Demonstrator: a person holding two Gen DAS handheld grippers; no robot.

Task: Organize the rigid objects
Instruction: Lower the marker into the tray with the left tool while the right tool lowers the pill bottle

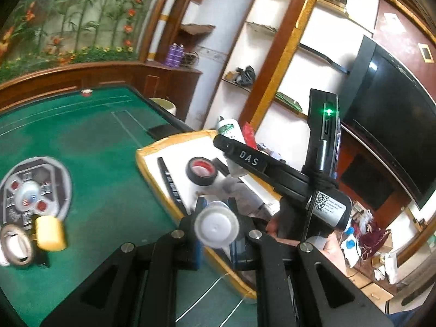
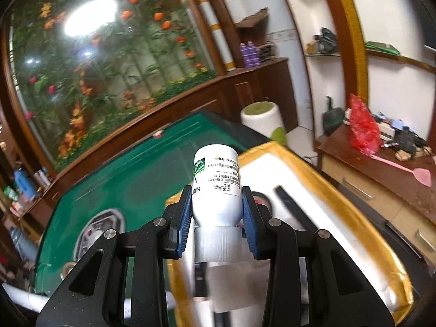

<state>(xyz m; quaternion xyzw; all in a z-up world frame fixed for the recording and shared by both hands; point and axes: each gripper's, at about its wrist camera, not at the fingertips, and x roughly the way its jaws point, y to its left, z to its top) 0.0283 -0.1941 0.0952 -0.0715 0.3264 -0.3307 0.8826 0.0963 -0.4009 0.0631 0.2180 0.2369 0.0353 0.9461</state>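
Note:
My left gripper (image 1: pixel 216 204) is shut on a small white bottle (image 1: pixel 216 227), its ribbed cap towards the camera, over the near edge of a white tray with a yellow taped rim (image 1: pixel 152 147). In the right wrist view my right gripper (image 2: pixel 217 190) is shut on a larger white bottle with a green printed label (image 2: pixel 218 169), held above the same tray (image 2: pixel 297 160). The left wrist view shows a black finger (image 1: pixel 245 158) of that gripper and its bottle (image 1: pixel 229 130). In the tray lie a black tape roll with a red core (image 1: pixel 201 170) and a long black strip (image 1: pixel 169 179).
On the green table (image 1: pixel 95 141) are a round centre panel (image 1: pixel 35 188), a yellow block (image 1: pixel 50 233) and a tape roll (image 1: pixel 16 245). Beyond the table stands a white stool (image 2: pixel 261 117). At the right, a wooden cabinet (image 2: pixel 368 169) carries a red bag (image 2: pixel 362 128) and a pink fly swatter (image 2: pixel 408 171).

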